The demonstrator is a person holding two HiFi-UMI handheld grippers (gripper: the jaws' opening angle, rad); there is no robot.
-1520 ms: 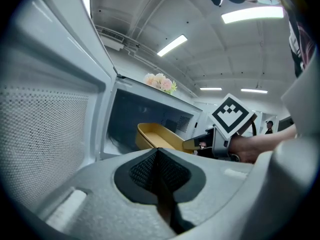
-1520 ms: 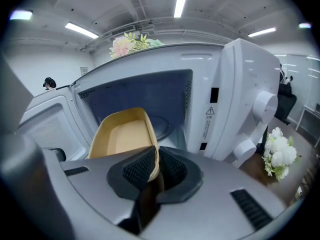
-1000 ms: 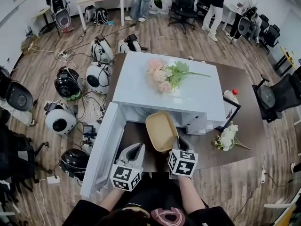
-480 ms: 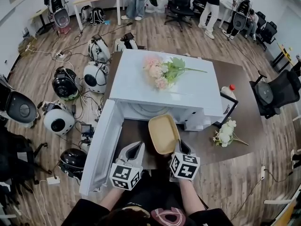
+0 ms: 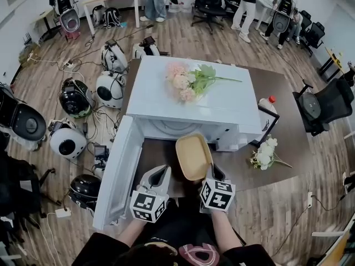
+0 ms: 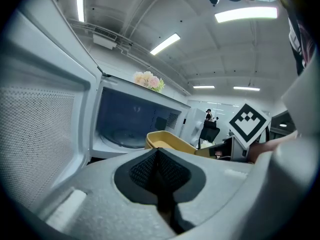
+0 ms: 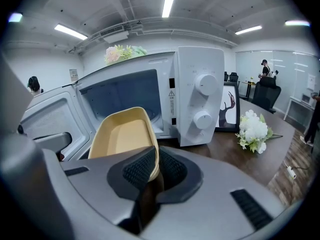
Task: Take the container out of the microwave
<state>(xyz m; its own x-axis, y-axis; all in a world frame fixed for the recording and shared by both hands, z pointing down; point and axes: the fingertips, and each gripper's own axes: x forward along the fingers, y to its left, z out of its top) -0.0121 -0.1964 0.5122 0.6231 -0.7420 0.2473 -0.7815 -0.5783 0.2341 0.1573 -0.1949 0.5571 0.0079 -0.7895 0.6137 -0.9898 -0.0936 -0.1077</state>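
Note:
The tan oval container [image 5: 193, 157] hangs tilted over the brown table in front of the open white microwave [image 5: 188, 107]. My right gripper [image 5: 211, 169] is shut on the container's near rim; in the right gripper view the rim [image 7: 150, 149] sits pinched between the dark pads. The container [image 6: 167, 141] also shows in the left gripper view, right of the empty cavity [image 6: 127, 124]. My left gripper [image 5: 162, 172] hovers beside the container's left, by the open door [image 5: 119, 173]. Its jaws are shut with nothing between them [image 6: 159, 176].
Pink flowers [image 5: 188, 85] lie on top of the microwave. White flowers [image 7: 254, 129], a picture frame [image 7: 231, 106] and a red-capped bottle [image 5: 267, 105] stand on the table to its right. Helmets and cables cover the floor at left; people and office chairs are at the back.
The right gripper has drawn the container a little further out of the microwave toward me. The left gripper has stayed in place.

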